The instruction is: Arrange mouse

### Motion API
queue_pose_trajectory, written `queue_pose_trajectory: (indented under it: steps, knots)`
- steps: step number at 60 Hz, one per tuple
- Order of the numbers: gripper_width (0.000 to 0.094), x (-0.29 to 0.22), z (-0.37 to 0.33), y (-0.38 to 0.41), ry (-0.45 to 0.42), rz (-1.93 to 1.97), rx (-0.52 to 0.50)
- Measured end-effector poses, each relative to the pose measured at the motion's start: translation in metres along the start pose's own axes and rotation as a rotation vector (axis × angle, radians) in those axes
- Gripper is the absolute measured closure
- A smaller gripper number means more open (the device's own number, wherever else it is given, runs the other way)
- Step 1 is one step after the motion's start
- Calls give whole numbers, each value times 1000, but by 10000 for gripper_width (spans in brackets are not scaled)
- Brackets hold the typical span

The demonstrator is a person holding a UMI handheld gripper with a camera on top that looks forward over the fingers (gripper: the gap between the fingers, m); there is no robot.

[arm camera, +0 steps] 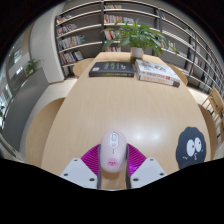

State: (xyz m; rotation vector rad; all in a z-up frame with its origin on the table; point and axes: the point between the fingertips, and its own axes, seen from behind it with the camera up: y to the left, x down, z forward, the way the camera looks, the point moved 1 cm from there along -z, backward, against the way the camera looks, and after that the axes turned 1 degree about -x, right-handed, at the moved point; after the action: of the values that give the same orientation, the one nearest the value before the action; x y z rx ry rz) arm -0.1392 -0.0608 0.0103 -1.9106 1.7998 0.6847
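Observation:
A white computer mouse (112,155) with a small pink mark sits between my gripper's (112,166) two fingers, its front pointing away over the light wooden table (110,105). The magenta pads (93,157) press against both its sides, and it appears held just above the tabletop. A dark round mouse mat with a cartoon face (192,148) lies on the table beyond the right finger.
Two books (112,68) (157,72) lie at the table's far edge with a potted plant (138,38) behind them. Bookshelves (85,30) line the back wall. A chair (217,103) stands to the right of the table.

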Motion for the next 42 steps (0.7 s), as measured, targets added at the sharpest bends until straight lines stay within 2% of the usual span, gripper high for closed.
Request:
queue_pose_trajectory:
  steps: [6,16,19,24,29,33,36,42]
  knots:
    - [606,-63,-43,-12,-122,-38,-25]
    - [606,-184,-148,-79,-375,-106,27]
    - [606,-207,-178,-106,-439,-118,53]
    - [609,-221,-213,-158,-496,-128,94]
    - [608,-230,-225,-212,-498,-113,130]
    - [608,-209,-217,-247,-481,-83,138]
    - [609,-177,-191,-271,-441,-62,147]
    - [607,-124,-156,-304,-305,-30,137]
